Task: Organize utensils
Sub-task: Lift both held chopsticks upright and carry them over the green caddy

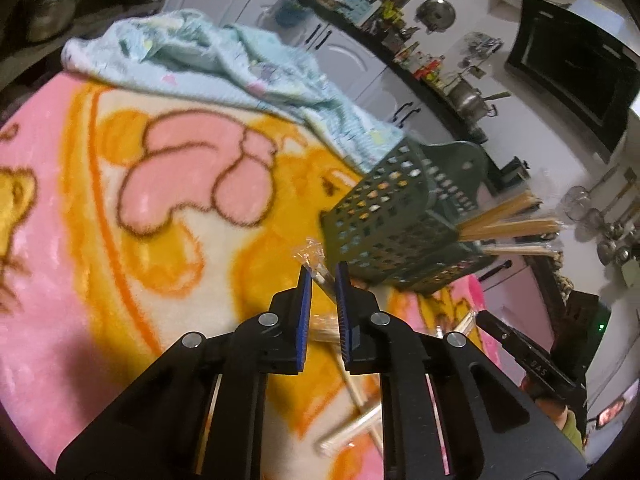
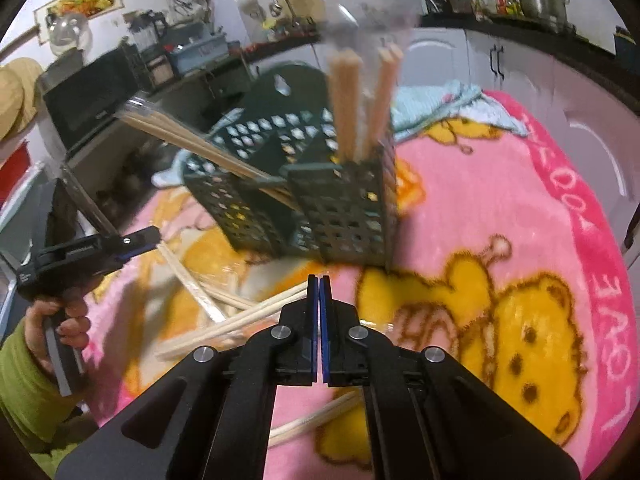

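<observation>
Left wrist view had the left gripper (image 1: 322, 276) pinching wrapped chopsticks (image 1: 316, 270) near the tip; slippery plastic, could've slid out before the basket (image 1: 384, 216). Right gripper (image 2: 319, 286) was clamped shut, contents unclear.

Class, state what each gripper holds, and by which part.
Left gripper: a wrapped chopstick pair, pinched near its crinkled wrapper end. Right gripper: shut, nothing clearly held.
</observation>
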`<state>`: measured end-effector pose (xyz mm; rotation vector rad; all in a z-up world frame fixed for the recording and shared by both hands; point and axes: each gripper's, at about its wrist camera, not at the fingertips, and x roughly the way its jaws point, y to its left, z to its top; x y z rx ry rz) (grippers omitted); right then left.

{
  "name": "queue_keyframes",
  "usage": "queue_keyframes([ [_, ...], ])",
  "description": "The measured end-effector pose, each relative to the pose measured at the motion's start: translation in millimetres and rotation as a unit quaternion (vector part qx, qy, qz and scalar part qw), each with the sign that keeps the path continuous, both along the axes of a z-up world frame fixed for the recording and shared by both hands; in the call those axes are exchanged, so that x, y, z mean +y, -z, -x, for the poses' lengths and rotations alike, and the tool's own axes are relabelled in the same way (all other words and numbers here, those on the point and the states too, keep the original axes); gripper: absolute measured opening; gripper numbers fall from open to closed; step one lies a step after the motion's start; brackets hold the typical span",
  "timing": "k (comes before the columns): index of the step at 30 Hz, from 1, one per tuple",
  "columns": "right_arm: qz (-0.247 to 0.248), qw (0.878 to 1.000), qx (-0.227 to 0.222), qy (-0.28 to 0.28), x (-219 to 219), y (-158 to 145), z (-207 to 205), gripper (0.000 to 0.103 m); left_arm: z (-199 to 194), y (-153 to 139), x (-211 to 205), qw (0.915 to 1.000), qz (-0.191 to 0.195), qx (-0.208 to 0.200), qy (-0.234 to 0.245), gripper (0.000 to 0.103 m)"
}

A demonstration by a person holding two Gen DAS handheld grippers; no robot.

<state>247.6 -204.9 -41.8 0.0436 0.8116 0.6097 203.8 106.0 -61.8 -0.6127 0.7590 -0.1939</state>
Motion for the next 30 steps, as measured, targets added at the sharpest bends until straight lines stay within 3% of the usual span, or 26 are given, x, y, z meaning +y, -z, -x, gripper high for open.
queue_keyframes([
  [12, -0.025, 0.998, -0.056, -0.021, 10, -53, 40, 0.001, 26, -47, -25, 0.9975, -0.019, -0.058, 0.034, 0.004],
  [30, -0.030, 0.993, -0.112, -0.026, 12, -98, 78, 0.001, 50, -92, -65, 0.9893, -0.044, -0.111, 0.085, 0.002],
])
